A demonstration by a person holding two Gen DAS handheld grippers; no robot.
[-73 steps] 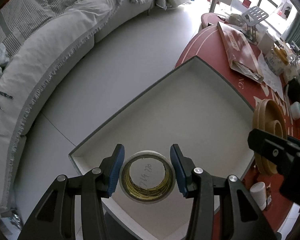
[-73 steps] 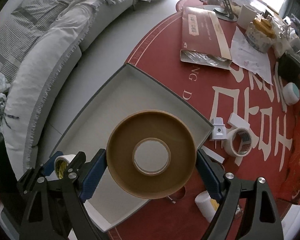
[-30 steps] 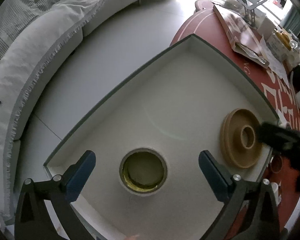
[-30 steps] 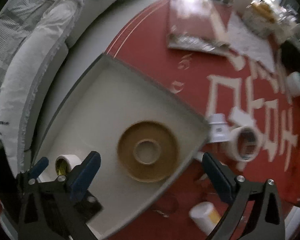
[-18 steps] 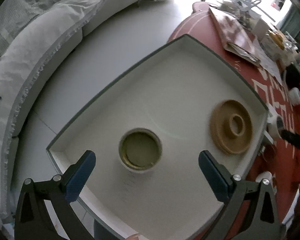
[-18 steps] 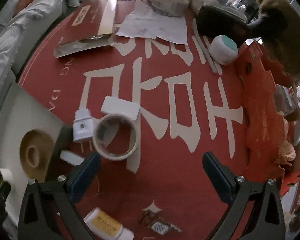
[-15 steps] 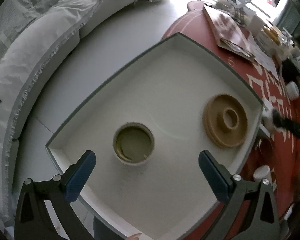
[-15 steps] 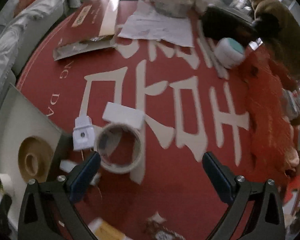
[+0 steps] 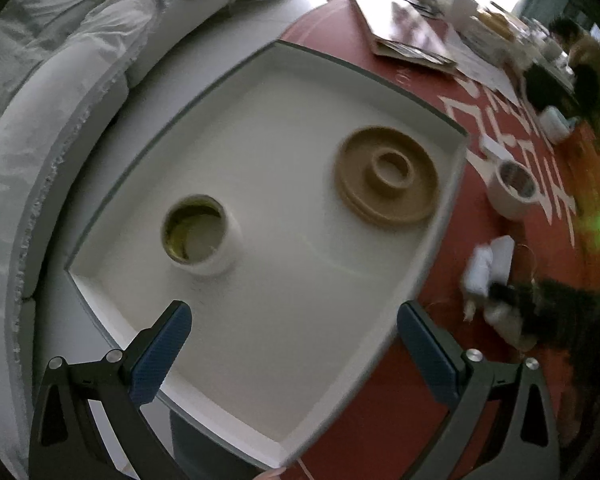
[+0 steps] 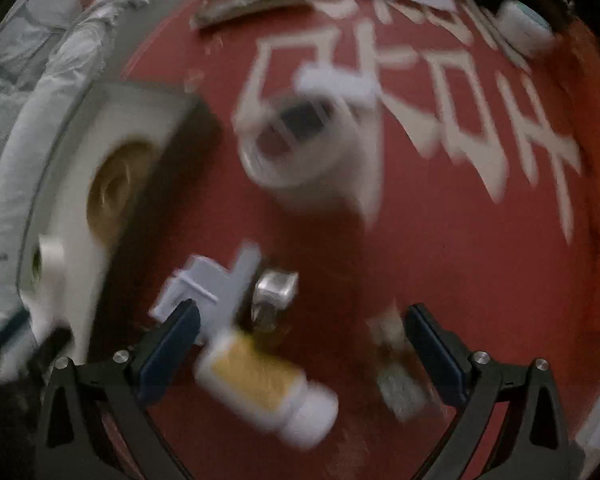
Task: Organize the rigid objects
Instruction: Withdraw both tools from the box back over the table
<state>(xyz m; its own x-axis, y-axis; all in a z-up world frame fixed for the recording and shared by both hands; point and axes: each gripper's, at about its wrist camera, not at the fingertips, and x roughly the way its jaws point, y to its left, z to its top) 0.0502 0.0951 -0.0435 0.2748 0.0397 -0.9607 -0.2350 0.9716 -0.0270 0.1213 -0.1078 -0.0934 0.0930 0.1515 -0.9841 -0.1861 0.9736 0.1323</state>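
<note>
A white shallow box (image 9: 436, 236) sits on the red table and holds a small white tape roll (image 9: 198, 234) and a large brown spool (image 9: 386, 176). My left gripper (image 9: 292, 344) hangs open over the box's near side, with nothing between its fingers. In the blurred right wrist view, my right gripper (image 10: 300, 344) is open low over the red table, a white bottle with a yellow label (image 10: 264, 386) lying between its fingers. A white plug adapter (image 10: 204, 284) and a small metal piece (image 10: 276, 286) lie just beyond. A wide white tape roll (image 10: 304, 156) stands farther out.
A white sofa (image 9: 52, 92) curves along the left past the grey floor. Papers and a brown envelope (image 9: 400, 28) crowd the table's far side. A white-and-teal round object (image 10: 522, 26) sits at the far right. A person in a brown top (image 9: 580, 60) is at the far end.
My left gripper pulled back from the small tape roll it left in the box. My right gripper swung right and dropped low over the bottle and plug adapter; its view is blurred.
</note>
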